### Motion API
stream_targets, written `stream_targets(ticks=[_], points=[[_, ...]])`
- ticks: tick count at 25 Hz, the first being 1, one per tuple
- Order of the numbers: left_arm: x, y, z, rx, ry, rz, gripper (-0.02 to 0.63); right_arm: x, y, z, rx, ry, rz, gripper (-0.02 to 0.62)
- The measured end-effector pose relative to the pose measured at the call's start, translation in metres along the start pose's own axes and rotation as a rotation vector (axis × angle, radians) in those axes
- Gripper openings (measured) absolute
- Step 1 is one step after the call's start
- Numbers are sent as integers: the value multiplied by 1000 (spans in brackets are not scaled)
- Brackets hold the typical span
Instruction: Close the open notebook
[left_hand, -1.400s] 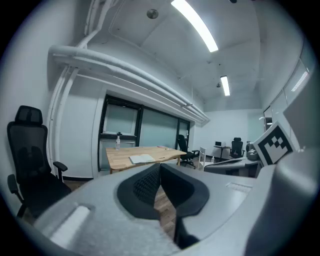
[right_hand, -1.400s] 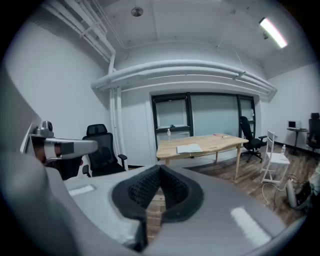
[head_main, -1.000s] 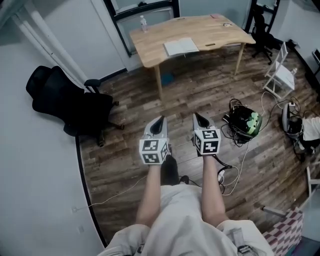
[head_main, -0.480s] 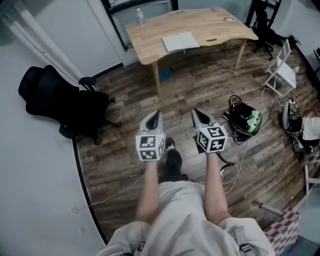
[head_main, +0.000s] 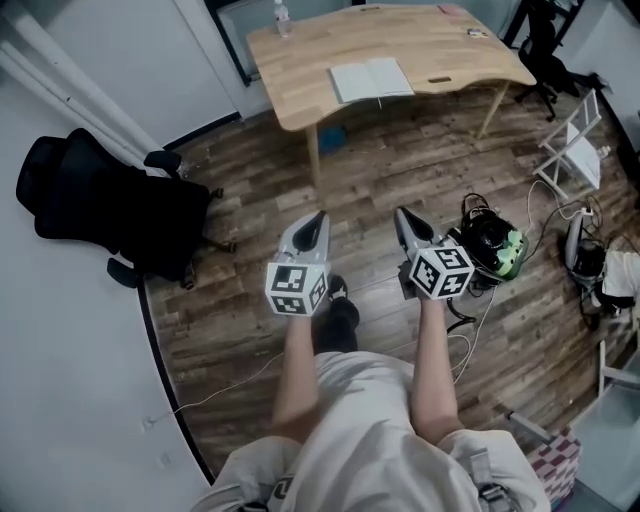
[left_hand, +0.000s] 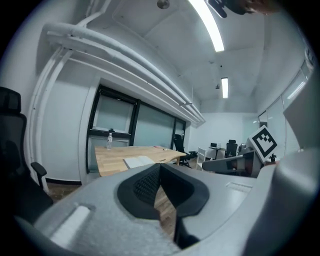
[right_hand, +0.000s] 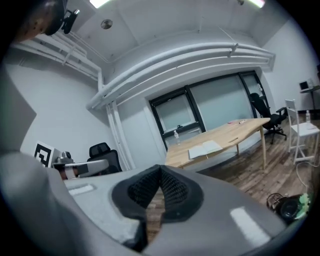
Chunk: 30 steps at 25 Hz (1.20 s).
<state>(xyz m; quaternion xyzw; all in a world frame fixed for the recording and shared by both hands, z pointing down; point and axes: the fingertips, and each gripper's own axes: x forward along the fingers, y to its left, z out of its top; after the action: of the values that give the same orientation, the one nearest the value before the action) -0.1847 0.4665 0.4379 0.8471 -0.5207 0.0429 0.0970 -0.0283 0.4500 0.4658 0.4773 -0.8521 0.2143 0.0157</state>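
Observation:
An open notebook (head_main: 372, 79) with white pages lies flat on a light wooden table (head_main: 300, 70) at the far end of the room. It also shows small in the left gripper view, notebook (left_hand: 138, 161), and in the right gripper view, notebook (right_hand: 205, 149). My left gripper (head_main: 320, 219) and right gripper (head_main: 403, 216) are held side by side over the wooden floor, well short of the table. Both point toward it, jaws shut with nothing between them.
A black office chair (head_main: 95, 205) stands at the left by the white wall. A water bottle (head_main: 280, 17) stands on the table's far left. A tangle of cables with a black and green device (head_main: 492, 245) lies on the floor at the right, near a white folding chair (head_main: 575, 150).
The person has walked toward the table, so it sits nearer the top of the head view. Both grippers have moved forward with the body and stay shut.

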Motion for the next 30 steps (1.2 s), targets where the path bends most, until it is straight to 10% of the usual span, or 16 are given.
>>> stream_targets(ticks=[10, 30], points=[[100, 75, 22, -132, -29, -48, 8, 107, -46, 49, -24, -19, -45, 2], [276, 167, 35, 36, 85, -143, 8, 264, -142, 121, 136, -148, -116, 0]])
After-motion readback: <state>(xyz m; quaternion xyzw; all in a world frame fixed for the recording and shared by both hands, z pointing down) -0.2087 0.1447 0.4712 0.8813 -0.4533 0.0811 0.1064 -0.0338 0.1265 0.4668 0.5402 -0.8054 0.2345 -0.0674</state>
